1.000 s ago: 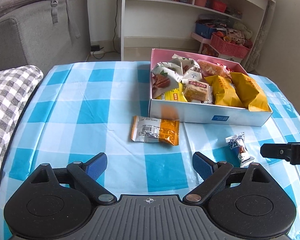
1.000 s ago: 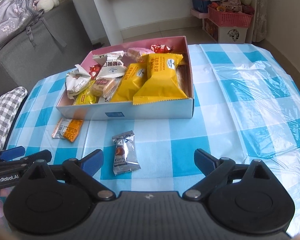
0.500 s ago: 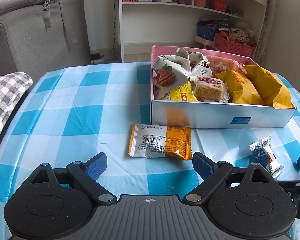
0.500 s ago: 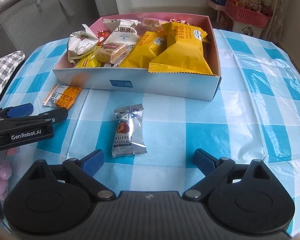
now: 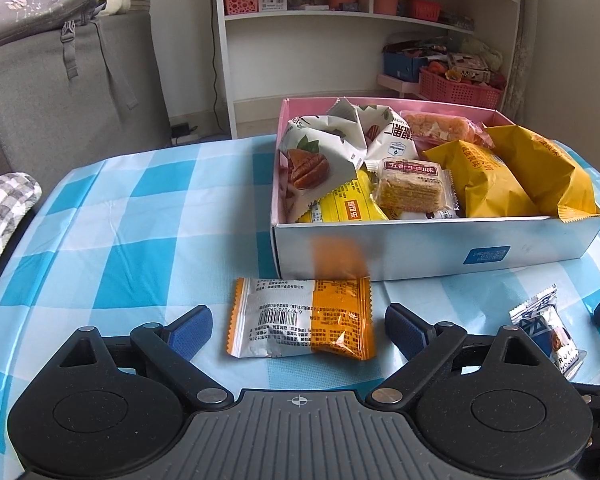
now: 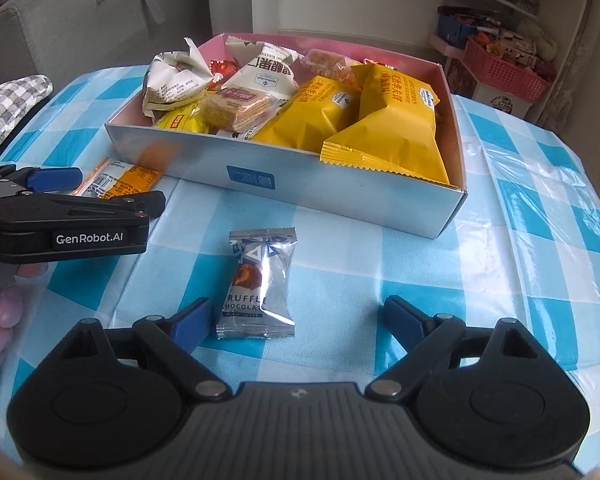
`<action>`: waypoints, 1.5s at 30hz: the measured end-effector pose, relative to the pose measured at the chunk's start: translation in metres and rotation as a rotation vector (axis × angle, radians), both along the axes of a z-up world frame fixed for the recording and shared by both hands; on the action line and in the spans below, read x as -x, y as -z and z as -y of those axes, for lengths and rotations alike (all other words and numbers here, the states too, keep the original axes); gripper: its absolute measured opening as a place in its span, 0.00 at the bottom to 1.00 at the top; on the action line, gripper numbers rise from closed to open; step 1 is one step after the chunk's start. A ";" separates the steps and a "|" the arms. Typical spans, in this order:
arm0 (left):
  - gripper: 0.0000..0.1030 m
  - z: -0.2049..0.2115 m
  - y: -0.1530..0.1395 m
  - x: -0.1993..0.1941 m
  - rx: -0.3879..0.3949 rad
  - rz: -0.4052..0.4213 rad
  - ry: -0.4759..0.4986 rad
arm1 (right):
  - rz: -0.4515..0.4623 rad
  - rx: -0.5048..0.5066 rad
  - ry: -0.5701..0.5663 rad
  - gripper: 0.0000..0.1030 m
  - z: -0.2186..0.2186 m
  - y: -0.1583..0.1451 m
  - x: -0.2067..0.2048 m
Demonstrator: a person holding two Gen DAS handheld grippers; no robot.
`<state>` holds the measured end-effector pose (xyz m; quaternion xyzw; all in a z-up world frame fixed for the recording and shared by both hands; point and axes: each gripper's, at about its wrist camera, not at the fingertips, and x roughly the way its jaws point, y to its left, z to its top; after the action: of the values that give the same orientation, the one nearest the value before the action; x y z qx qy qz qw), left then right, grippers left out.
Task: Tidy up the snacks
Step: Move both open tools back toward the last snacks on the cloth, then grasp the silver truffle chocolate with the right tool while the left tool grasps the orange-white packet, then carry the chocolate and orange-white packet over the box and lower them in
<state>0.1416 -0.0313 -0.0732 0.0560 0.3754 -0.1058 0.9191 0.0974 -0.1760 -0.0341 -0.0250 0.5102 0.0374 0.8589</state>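
Both tools lower; right tool (image 6: 296, 322) closing round crinkly foil truffle packet (image 6: 258, 284) (untouched).

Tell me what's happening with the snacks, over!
Left gripper open around orange-and-white snack packet. Right gripper closing, truffle chocolate between jaws, not yet pinched. Snack box behind, already full. Nothing in the way.

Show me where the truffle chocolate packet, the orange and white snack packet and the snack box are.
truffle chocolate packet (image 6: 260, 284), right wrist view, middle of the silver wrapper.
orange and white snack packet (image 5: 302, 318), left wrist view, centre where white meets orange.
snack box (image 5: 420, 244), left wrist view, its white front wall.
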 end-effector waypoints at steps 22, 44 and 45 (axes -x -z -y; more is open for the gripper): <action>0.46 0.012 -0.016 0.016 -0.029 -0.062 0.059 | 0.021 -0.058 -0.042 0.21 -0.005 -0.013 -0.001; 0.44 -0.007 -0.042 0.034 0.039 -0.114 0.069 | -0.016 -0.287 0.054 0.17 0.023 -0.024 -0.005; 0.44 -0.008 -0.044 0.034 0.046 -0.111 0.068 | -0.017 -0.305 0.058 0.17 0.023 -0.026 -0.005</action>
<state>0.1073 -0.0233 -0.0290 0.0417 0.4212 -0.1486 0.8937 0.1023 -0.1993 -0.0082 0.1206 0.5064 0.0900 0.8491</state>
